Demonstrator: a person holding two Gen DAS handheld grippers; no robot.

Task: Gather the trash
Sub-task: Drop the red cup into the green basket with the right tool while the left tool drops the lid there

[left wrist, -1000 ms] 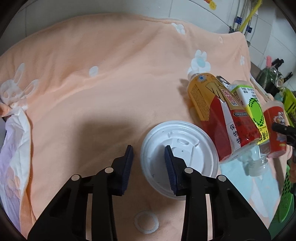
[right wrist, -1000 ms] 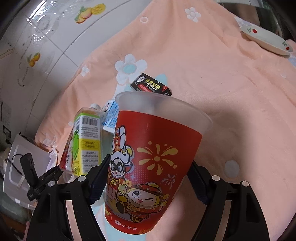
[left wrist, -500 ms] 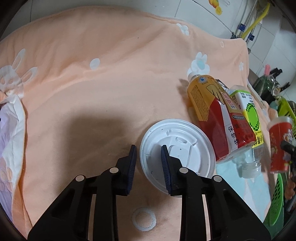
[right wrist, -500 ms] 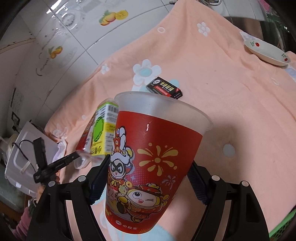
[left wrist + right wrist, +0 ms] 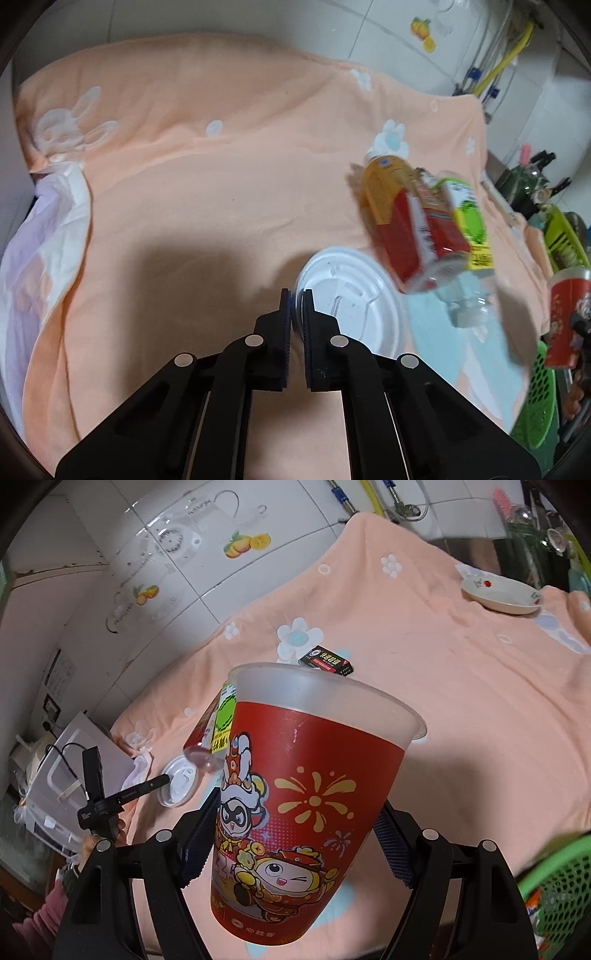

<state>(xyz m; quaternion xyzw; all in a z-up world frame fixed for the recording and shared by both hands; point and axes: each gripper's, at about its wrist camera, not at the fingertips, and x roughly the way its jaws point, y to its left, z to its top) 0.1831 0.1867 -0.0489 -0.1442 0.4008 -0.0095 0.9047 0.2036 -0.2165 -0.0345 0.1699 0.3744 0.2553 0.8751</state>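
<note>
A: Honestly, what worries you most here?
B: That lid (image 5: 351, 306). The left gripper (image 5: 296, 306) has just been closing and is now clenched on only its near rim, so the thin edge could slip out and drop onto the cloth (image 5: 221, 166).
A: And the other side?
B: The right gripper (image 5: 295, 834) is clamped on the cup (image 5: 306, 805), low on its tapered wall. It tilts, so it might slide free before reaching the basket (image 5: 561, 890).
A: Anything inside the containers?
B: The cup's inside is hidden. The basket's contents I cannot tell. The dish (image 5: 500, 596) looks empty. The bottles (image 5: 424, 229) lie beside the lid, and the clear one looks empty.
</note>
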